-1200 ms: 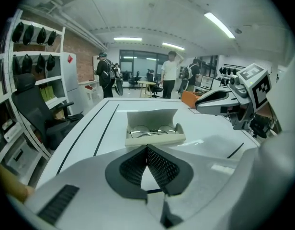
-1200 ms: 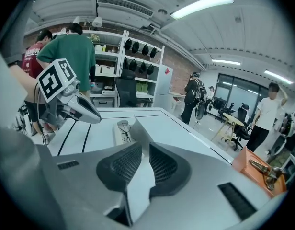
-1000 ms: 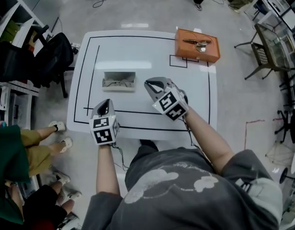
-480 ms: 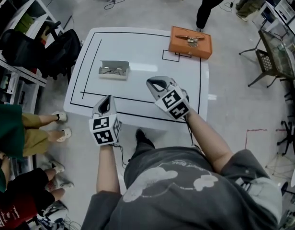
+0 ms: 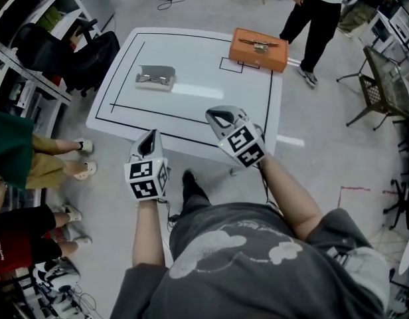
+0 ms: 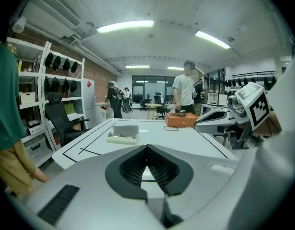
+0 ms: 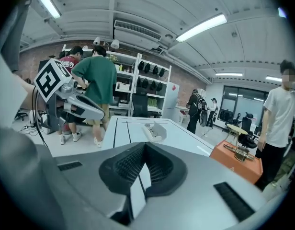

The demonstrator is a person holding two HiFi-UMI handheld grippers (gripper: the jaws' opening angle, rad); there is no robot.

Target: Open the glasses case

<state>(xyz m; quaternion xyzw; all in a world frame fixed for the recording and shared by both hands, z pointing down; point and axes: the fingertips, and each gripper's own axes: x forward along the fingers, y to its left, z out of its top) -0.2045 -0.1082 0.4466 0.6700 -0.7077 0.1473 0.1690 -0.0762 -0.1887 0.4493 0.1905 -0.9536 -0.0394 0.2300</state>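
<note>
Overhead, a white table [image 5: 211,105] marked with black lines fills the middle of a busy workshop, with a bystander in a white top and dark trousers [image 5: 321,12] standing at its far right corner and a black office chair [image 5: 95,55] drawn up against its left side. An orange box [image 5: 259,48] with a metal fitting on its lid sits at the table's far right edge, partly over a small outlined rectangle. Nearer the camera, the person holds the left gripper [image 5: 151,133] just off the table's near edge, above the floor, and the right gripper [image 5: 215,115] over the near right part of the tabletop. Both tools have their jaws closed tip to tip, with nothing between the pads. The glasses case [image 5: 155,78], grey and small, rests in the far left part of the table inside the marked border, well apart from both grippers; its lid stands raised, and what appears to be a pair of glasses lies in it.
</note>
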